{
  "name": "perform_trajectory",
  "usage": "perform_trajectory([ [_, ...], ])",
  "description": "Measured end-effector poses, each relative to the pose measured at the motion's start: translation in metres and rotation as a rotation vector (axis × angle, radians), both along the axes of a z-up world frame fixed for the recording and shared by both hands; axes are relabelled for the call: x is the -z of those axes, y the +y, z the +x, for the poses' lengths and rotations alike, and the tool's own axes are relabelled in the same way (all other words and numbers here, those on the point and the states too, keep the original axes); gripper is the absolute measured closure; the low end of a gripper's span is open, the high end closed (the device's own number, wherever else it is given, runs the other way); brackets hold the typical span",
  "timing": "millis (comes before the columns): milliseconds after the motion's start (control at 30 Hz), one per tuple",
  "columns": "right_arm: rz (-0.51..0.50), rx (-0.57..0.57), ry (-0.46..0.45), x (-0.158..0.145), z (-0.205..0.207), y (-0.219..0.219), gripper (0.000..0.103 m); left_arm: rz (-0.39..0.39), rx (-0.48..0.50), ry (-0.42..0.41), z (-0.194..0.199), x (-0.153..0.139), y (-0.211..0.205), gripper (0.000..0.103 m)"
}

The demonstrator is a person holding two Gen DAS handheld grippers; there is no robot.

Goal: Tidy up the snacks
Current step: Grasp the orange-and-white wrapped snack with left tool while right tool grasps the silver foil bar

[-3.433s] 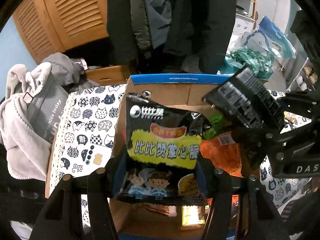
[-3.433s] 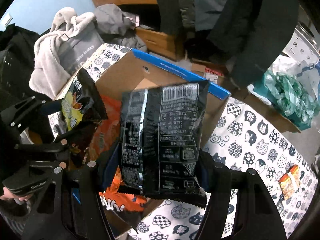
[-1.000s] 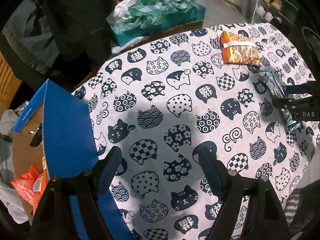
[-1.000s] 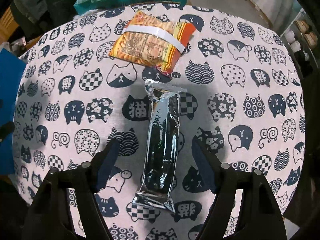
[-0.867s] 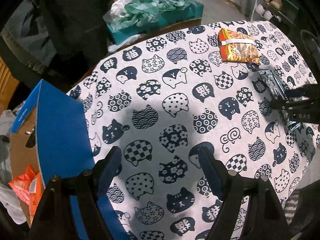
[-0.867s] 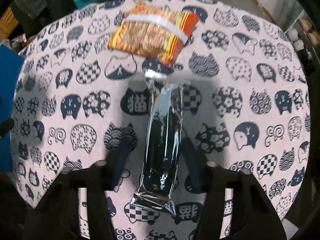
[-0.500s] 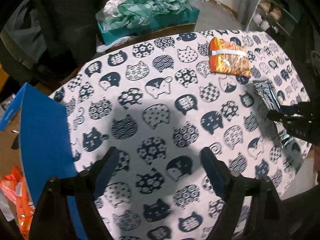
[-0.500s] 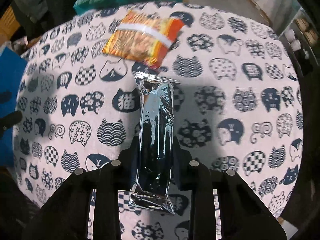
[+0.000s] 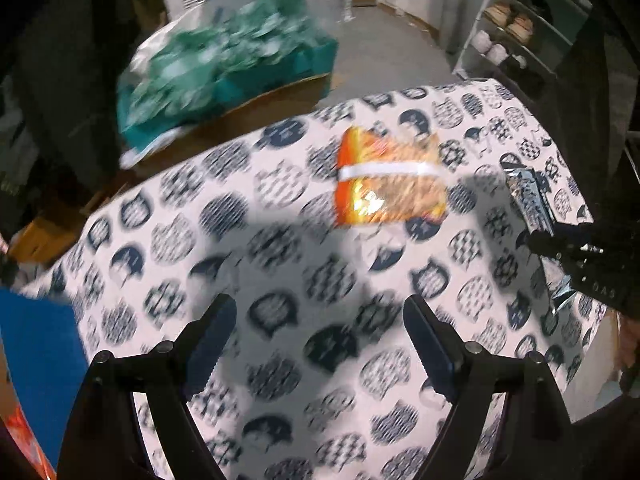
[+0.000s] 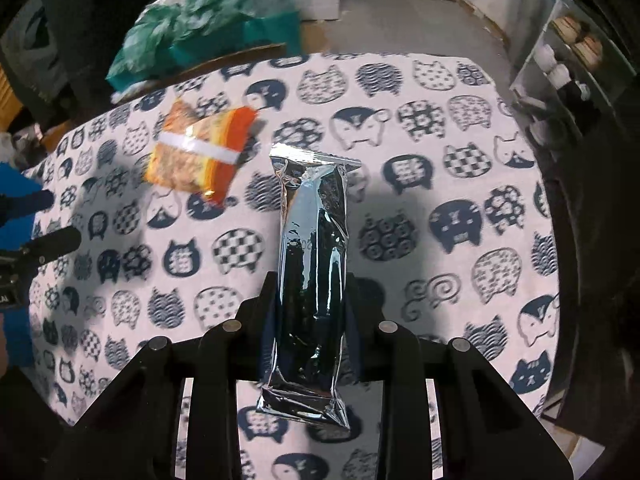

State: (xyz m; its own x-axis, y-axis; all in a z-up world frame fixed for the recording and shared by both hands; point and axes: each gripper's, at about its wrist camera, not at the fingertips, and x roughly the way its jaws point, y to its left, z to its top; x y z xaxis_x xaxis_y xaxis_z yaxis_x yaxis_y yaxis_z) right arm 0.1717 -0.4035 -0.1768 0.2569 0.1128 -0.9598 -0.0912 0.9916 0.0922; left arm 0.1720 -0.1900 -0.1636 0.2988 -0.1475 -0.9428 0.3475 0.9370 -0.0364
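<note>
A long silver foil snack pack (image 10: 312, 264) lies on the cat-print tablecloth (image 10: 460, 184). My right gripper (image 10: 310, 300) is shut on it, one finger on each side of its lower half. In the left wrist view the pack (image 9: 530, 200) shows at the right with the right gripper (image 9: 560, 244) on it. An orange snack bag (image 9: 390, 178) with a white band lies flat on the cloth; it also shows in the right wrist view (image 10: 200, 152). My left gripper (image 9: 316, 328) is open and empty, above the cloth, short of the orange bag.
The blue flap of the cardboard snack box (image 9: 36, 368) is at the lower left. A teal box with green plastic (image 9: 224, 60) stands beyond the table's far edge. Shelves with shoes (image 9: 516, 28) are at the right. The table edge (image 9: 592, 360) drops off at the right.
My right gripper has closed on the silver pack. My left gripper has left the box and swung toward the orange bag, which is now nearer and more central.
</note>
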Motion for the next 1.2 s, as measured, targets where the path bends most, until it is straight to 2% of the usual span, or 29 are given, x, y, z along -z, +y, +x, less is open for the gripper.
perform_trajectory([
  [267, -0.041, 0.002, -0.022, 0.001, 0.015, -0.010, 0.075, -0.008, 0.021, -0.010, 0.038, 0.011, -0.043, 0.016],
  [467, -0.025, 0.027, -0.016, 0.006, 0.023, -0.020, 0.075, -0.105, 0.017, 0.053, 0.052, 0.022, -0.059, 0.016],
  [567, -0.018, 0.024, -0.014, 0.008, 0.025, -0.019, 0.075, -0.129, 0.016, 0.057, 0.057, 0.025, -0.066, 0.016],
  [733, -0.004, 0.027, -0.014, 0.009, 0.027, -0.018, 0.075, -0.118, 0.019, 0.073, 0.068, 0.032, -0.078, 0.016],
  [933, 0.002, 0.027, -0.019, 0.007, 0.029, -0.016, 0.075, -0.063, 0.011, 0.083, 0.080, 0.048, -0.091, 0.014],
  [1200, 0.009, 0.028, -0.009, 0.011, 0.028, -0.018, 0.075, -0.033, 0.039, 0.057, 0.080, 0.058, -0.100, 0.012],
])
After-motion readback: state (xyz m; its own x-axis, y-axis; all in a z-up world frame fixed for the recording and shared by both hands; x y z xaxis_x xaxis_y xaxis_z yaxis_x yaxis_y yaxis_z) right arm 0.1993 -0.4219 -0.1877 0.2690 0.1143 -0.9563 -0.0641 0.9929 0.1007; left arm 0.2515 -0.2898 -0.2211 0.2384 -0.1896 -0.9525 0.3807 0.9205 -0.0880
